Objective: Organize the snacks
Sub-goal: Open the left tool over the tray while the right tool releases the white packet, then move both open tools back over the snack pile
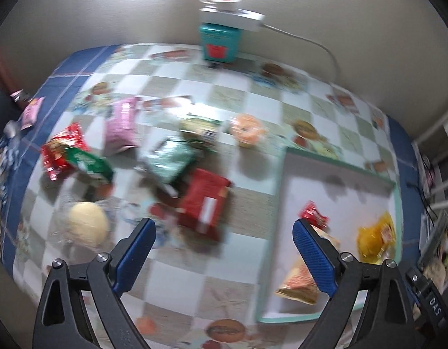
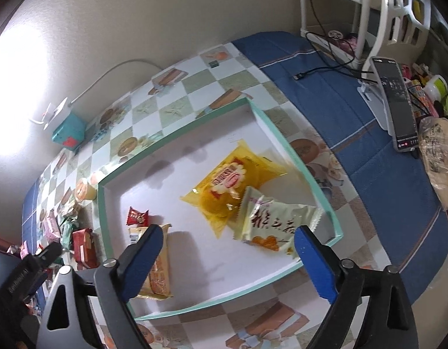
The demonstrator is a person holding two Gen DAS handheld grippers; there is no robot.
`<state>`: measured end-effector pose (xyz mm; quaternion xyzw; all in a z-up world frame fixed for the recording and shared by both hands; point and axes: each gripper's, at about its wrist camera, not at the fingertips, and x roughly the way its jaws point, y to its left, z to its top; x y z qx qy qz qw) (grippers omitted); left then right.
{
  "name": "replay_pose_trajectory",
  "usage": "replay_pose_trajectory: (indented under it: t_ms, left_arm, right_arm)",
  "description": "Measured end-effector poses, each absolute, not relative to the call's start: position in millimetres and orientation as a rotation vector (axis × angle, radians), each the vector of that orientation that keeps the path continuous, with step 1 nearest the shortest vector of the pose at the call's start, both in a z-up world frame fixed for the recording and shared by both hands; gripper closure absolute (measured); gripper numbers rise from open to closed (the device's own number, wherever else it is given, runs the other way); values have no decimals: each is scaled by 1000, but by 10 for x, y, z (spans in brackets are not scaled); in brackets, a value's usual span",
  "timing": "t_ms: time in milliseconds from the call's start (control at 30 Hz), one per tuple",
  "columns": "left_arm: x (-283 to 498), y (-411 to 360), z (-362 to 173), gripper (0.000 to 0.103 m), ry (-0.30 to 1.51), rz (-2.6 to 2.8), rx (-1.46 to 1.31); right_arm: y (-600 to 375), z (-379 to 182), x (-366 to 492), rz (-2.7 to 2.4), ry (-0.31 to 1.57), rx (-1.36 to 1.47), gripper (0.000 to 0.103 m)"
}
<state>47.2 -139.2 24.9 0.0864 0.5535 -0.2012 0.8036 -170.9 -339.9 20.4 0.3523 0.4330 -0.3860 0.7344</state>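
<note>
My left gripper (image 1: 224,226) is open above the checkered table, with nothing between its fingers. The left wrist view is blurred. Just beyond it lie loose snacks: a red packet (image 1: 205,203), a green packet (image 1: 168,157), a pink packet (image 1: 122,125), a pale round bun (image 1: 85,225) and an orange jelly cup (image 1: 248,129). My right gripper (image 2: 228,232) hangs open and empty over the teal-rimmed white tray (image 2: 282,142). In the tray lie a yellow packet (image 2: 232,186), a pale packet with red writing (image 2: 273,221), a small red candy (image 2: 138,215) and an orange biscuit packet (image 2: 160,276).
A teal box (image 1: 218,40) with a white power strip on top stands against the back wall. On the blue cloth right of the tray are a phone on a stand (image 2: 398,101), a black cable (image 2: 325,69) and a wrapped bread bag (image 2: 439,160). A white rack stands behind them.
</note>
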Motion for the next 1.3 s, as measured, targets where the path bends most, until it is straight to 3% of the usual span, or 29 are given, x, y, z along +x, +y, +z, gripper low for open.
replay_pose_trajectory:
  t_ms: [67,733,1300]
  left_arm:
    - [569,-1214,272,7,1185,-397,153]
    - [1221,333,324,7,1173,-124,-73]
    - [1442,919,85,7,1235,-33,-176]
  right_arm:
    - [-3349,213,-1657,-839,948,760,1]
    - [-2447,150,-731,-638,1000,641,0]
    - [-1699,-93,-54,-481,1076,546,0]
